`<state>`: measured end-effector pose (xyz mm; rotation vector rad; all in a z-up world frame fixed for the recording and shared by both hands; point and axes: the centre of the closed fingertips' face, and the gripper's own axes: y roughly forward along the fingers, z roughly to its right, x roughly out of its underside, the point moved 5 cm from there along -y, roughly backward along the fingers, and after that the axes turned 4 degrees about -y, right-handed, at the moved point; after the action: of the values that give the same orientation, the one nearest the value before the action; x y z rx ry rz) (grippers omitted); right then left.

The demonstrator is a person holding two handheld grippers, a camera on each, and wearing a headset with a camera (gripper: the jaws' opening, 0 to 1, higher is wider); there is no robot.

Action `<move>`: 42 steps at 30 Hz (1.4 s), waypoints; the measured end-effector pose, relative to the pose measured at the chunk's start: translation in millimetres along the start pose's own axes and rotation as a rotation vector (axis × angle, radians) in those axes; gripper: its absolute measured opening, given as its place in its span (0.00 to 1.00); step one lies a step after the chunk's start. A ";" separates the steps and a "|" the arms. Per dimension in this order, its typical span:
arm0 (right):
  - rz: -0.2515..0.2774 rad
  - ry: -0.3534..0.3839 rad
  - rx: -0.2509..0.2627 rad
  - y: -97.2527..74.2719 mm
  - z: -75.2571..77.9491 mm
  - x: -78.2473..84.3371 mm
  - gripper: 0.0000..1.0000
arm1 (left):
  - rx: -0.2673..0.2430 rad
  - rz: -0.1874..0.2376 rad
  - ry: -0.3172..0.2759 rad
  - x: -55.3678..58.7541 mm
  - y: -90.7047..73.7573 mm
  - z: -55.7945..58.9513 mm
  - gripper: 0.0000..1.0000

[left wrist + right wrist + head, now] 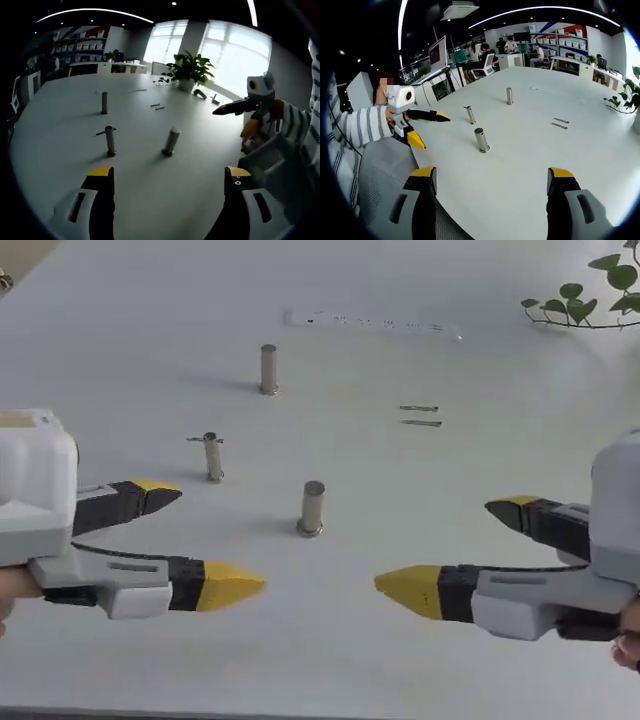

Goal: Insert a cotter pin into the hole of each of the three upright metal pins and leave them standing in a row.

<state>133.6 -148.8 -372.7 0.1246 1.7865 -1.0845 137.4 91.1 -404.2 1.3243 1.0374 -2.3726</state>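
Metal pins, three and all upright, share a white table (110, 340) with two hand-held grippers. Left gripper (197, 540) and right gripper (455, 543) hover low over the near edge, tips pointing inward toward each other. Each has its jaws spread wide with nothing between them. Far metal pin (268, 370) and near metal pin (312, 508) are bare. Left metal pin (214, 462) already carries a fitted cotter pin (205, 440) crosswise near its top. The three stand well apart in a loose triangle, not a row. Two loose cotter pins (419, 408) lie flat, side by side, to the right of the far metal pin, well clear of both grippers.

Step in hand, by judgement: fetching a loose cotter pin. The right gripper is better placed. It should close on one end only, leaving most of the length free. The left gripper can then steady the near metal pin low down, keeping its cross-hole, too small to see here, reachable.
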 end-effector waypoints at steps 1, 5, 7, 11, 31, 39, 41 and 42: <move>-0.004 -0.004 0.003 -0.7 2.3 -0.6 0.90 | -0.003 0.008 -0.005 -0.3 -2.6 0.1 0.94; -0.030 -0.042 0.010 -4.2 14.4 -4.2 0.89 | -0.015 0.043 -0.015 -3.0 -14.1 2.7 0.99; -0.047 -0.074 0.017 -6.0 21.6 -6.7 0.89 | -0.023 0.049 -0.015 -3.5 -17.6 3.0 0.99; -0.056 -0.107 0.025 -9.0 33.9 -15.2 0.88 | -0.041 0.048 -0.010 -1.8 -23.9 1.8 0.99; -0.266 -0.521 -0.043 13.8 92.9 -60.9 0.70 | -0.091 0.054 -0.077 8.8 -37.4 -4.3 0.99; -0.339 -0.586 -0.075 37.2 115.5 -65.9 0.63 | -0.097 0.057 -0.087 9.7 -37.8 -4.2 0.99; -0.353 -0.596 -0.085 43.0 120.6 -66.9 0.61 | -0.100 0.061 -0.091 10.7 -38.8 -7.4 0.99; -0.358 -0.600 -0.088 45.3 122.9 -67.5 0.60 | -0.102 0.058 -0.099 12.1 -39.1 -8.5 0.99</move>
<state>275.9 -184.6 -359.3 -0.5414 1.3275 -1.1359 116.2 126.7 -398.7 1.1735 1.0611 -2.2859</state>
